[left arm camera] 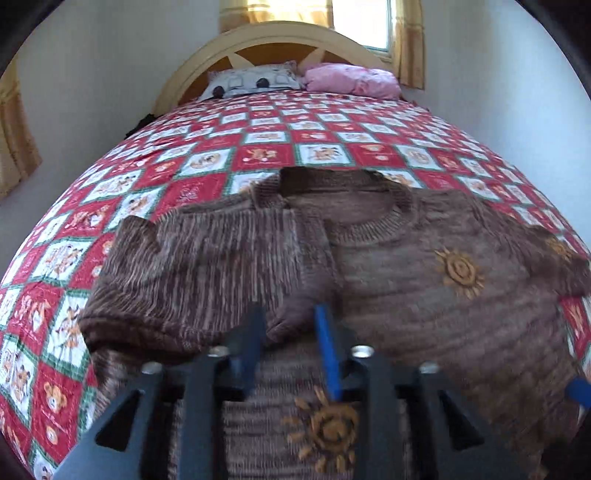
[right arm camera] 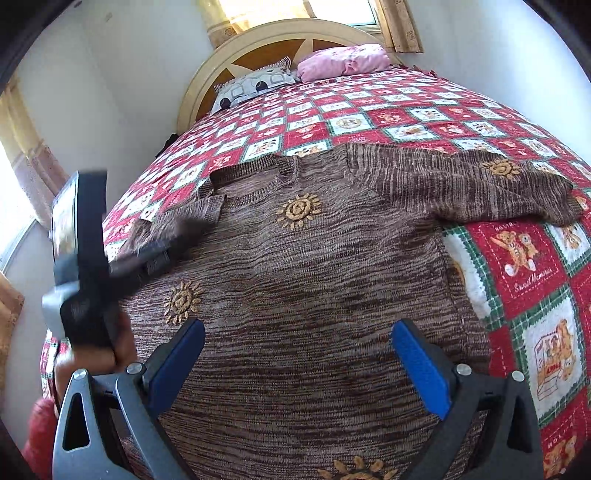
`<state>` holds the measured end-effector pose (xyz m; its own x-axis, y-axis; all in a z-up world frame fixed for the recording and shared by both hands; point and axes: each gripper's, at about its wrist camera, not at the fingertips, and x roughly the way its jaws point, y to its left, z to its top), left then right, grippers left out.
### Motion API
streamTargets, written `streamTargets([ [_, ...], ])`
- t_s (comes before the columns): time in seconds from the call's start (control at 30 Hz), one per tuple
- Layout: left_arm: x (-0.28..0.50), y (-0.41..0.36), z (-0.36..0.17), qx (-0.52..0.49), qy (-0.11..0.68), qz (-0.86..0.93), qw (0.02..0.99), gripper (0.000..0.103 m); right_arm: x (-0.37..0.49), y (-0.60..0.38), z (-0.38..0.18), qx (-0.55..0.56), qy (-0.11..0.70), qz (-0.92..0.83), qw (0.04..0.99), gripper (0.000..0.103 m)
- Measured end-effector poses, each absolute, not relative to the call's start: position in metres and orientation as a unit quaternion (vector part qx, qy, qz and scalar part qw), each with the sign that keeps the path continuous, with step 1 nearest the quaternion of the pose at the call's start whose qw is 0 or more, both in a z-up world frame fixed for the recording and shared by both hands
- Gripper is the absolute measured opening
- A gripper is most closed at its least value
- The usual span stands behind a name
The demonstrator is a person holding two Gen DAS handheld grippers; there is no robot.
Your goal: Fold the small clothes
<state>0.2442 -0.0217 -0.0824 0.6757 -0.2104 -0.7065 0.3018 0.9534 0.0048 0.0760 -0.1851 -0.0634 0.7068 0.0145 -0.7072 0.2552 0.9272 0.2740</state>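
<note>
The right gripper (right arm camera: 297,354), jaws wide, hovers over the body of a brown marled knit sweater (right arm camera: 303,280) with tan sun motifs. Beyond, the left gripper (left arm camera: 291,328) pinches its folded-in sleeve cuff (left arm camera: 284,325); the sweater lies on the bed's teddy-bear quilt (left arm camera: 258,155).

Bedroom w/ plain white walls (left arm camera: 110,74). Bed under red/white/green patchwork quilt (left arm camera: 258,147), teddy-bear squares. Arched cream headboard (left arm camera: 280,37) w/ brown inset. Grey patterned pillow (left arm camera: 255,83) beside pink pillow (left arm camera: 351,81). Window (left arm camera: 369,22) behind headboard, daylight thru yellow-gold curtains (left arm camera: 410,44). Another curtained window (right arm camera: 18,177) on left wall.
</note>
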Motion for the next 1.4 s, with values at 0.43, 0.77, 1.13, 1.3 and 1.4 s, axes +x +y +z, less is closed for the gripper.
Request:
streamTargets([
  [0.43,0.238,0.1,-0.104,-0.058,0.43,0.028,0.9,0.077,0.2,-0.155,-0.05,0.18,0.402,0.06,0.896,0.1],
  [0.77,0.261,0.119,-0.104,-0.11,0.418,0.065,0.9,0.077,0.259,-0.129,-0.094,0.217,0.452,0.059,0.863,0.082],
  [1.13,0.277,0.115,-0.109,-0.097,0.427,0.094,0.894,0.087,0.273,-0.086,-0.098,0.039,0.448,0.042,0.892,0.028],
  [1.3,0.268,0.132,-0.108,-0.136,0.413,0.119,0.892,0.08,0.266,-0.114,-0.088,0.054,0.422,0.013,0.905,0.002],
  [1.4,0.264,0.141,-0.108,-0.16,0.404,0.126,0.892,0.08,0.264,-0.126,-0.096,0.066,0.439,0.015,0.896,0.003],
])
